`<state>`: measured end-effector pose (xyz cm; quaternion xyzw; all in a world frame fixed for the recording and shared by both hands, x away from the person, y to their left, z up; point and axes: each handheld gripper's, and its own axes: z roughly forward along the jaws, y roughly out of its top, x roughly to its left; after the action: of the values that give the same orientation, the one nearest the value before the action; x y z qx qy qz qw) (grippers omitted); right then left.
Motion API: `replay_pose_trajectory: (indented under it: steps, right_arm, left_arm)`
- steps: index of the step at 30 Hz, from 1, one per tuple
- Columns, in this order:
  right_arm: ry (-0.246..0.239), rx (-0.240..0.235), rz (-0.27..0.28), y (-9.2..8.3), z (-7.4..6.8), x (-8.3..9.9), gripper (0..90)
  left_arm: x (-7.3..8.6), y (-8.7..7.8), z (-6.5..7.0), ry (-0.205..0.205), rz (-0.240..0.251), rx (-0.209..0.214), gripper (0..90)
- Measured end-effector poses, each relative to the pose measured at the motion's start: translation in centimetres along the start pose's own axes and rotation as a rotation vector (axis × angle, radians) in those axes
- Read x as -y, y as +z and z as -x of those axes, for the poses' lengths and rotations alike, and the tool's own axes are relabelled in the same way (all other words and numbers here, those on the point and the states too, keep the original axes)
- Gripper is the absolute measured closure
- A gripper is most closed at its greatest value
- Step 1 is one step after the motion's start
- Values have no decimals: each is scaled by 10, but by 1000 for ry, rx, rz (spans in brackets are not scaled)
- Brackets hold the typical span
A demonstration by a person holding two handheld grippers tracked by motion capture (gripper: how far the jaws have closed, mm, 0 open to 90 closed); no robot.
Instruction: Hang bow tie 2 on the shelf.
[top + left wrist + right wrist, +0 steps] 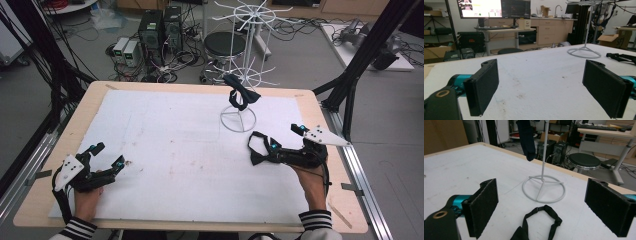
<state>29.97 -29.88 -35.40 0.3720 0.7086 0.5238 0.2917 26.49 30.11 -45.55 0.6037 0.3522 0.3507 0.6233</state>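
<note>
White table (165,150) | bow tie (260,149) flat, strap loop toward stand (238,120) | right gripper (287,142) open, empty

Even, bright indoor light with soft faint shadows; all views slightly soft and low in detail, without glare.

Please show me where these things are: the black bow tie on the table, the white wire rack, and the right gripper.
black bow tie (541,220), right gripper view, on its strap loop.
white wire rack (543,188), right gripper view, on its round base.
right gripper (285,142), high view, between its open jaws.
</note>
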Motion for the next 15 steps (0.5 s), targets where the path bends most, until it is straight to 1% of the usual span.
replay_pose_trajectory:
  steps: [4, 5, 7, 8, 9, 10, 11, 13, 15]
  right_arm:
    - [-5, -9, -7, -1, 3, -5, 110]
    - [-7, -21, -21, -1, 4, -7, 109]
    - [-37, -28, -48, -1, 6, -11, 109]
    - [-44, -36, -59, 0, 6, -12, 110]
    - [-57, -64, -78, 1, 8, -14, 110]
    - [-59, -77, -92, 1, 8, -14, 110]
    - [-74, -86, -116, 3, 9, -15, 110]
    - [-102, -102, -146, 6, 10, -17, 110]
    - [-113, -110, -168, 8, 10, -18, 110]
  left_arm:
    - [0, 0, 0, 2, 0, 1, 142]
    - [0, 0, 0, 2, 0, 1, 142]
    - [0, 0, 0, 3, -1, 1, 142]
    - [0, 0, 0, 4, -2, 0, 142]
    - [0, 0, 0, 4, -2, 0, 142]
    - [0, 0, 0, 6, -3, 2, 142]
    - [0, 0, 0, 8, -4, 2, 142]
    - [0, -1, 0, 6, -1, 2, 142]
    - [0, 0, 0, 1, 0, 1, 142]
